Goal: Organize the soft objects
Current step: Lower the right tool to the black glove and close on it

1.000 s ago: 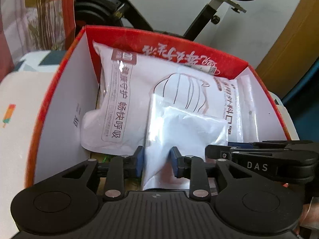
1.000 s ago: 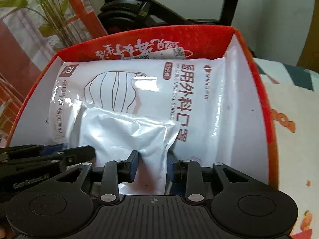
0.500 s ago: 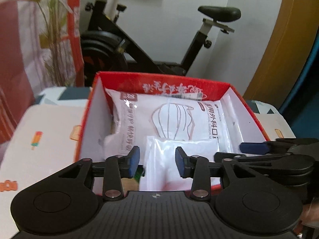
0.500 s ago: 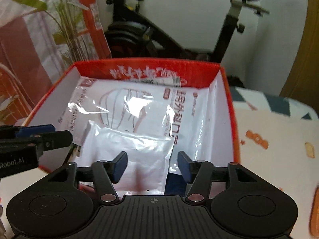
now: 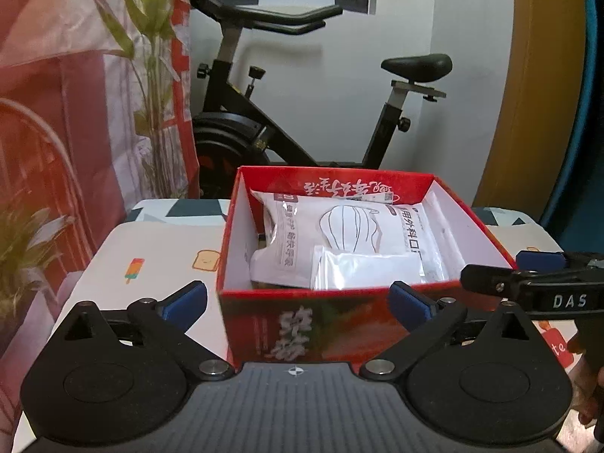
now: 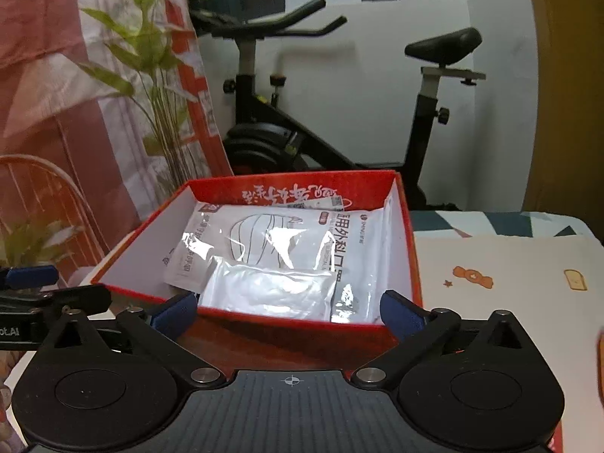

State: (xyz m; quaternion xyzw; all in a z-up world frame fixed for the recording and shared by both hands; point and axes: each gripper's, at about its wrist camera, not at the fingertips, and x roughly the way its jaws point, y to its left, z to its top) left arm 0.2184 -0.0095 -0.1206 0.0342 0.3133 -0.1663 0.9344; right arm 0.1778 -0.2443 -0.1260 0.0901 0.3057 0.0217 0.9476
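Nearest, the left gripper point(image 5: 298, 300) and right gripper point(image 6: 288, 309) have just been opening and now stand wide apart with nothing between the pads, both just short of the red box point(image 5: 351, 324). Inside it the small clear packet point(image 6: 268, 288) lies on the larger mask pack point(image 6: 287, 234). Beyond the table point(image 5: 151, 249) stands an exercise bike point(image 5: 264, 120)

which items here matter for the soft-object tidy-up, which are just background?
Job: red box; mask pack and small white pouch inside it; left gripper and right gripper, both open, empty.

Background: exercise bike, plant, patterned tablecloth.
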